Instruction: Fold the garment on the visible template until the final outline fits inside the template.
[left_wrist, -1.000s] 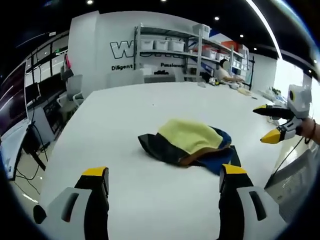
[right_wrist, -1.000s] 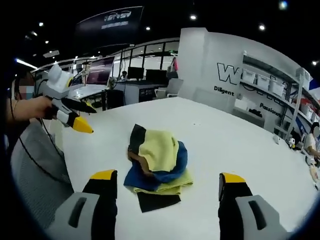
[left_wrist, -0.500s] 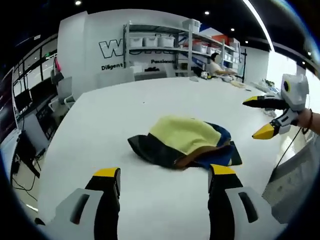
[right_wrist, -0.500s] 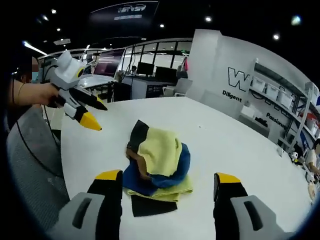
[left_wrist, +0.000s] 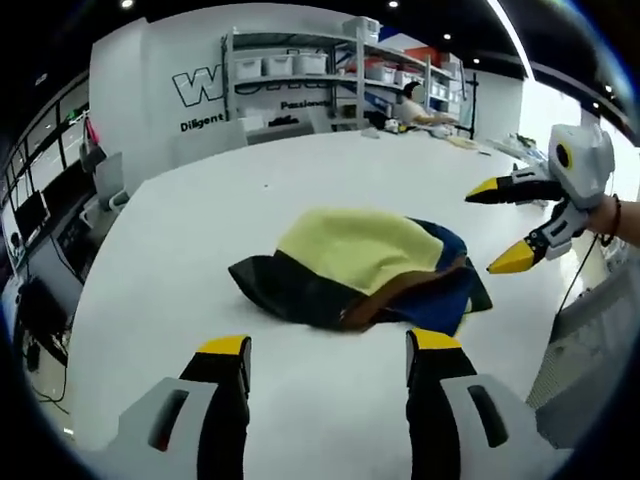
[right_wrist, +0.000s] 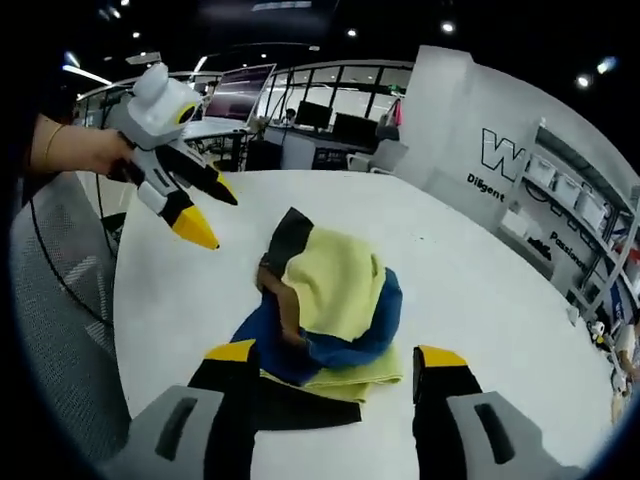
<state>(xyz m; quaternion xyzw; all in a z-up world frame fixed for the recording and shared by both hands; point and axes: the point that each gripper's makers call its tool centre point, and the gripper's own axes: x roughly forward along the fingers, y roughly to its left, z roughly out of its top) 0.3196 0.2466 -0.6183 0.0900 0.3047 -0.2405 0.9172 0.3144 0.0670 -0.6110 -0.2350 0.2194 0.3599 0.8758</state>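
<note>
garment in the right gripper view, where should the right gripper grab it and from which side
Probably the loose yellow edge of the garment, the part nearest the right gripper. It sticks out flat on the white table beyond the bunched blue folds, so one jaw could slide under it. Come in low from the near side, along the jaws' own line; the jaws are already open.

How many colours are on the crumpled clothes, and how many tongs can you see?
Garment colours: 4 (yellow, blue, black, brown)
Tongs: 2 (left tongs, right tongs)
Total: 6
</note>
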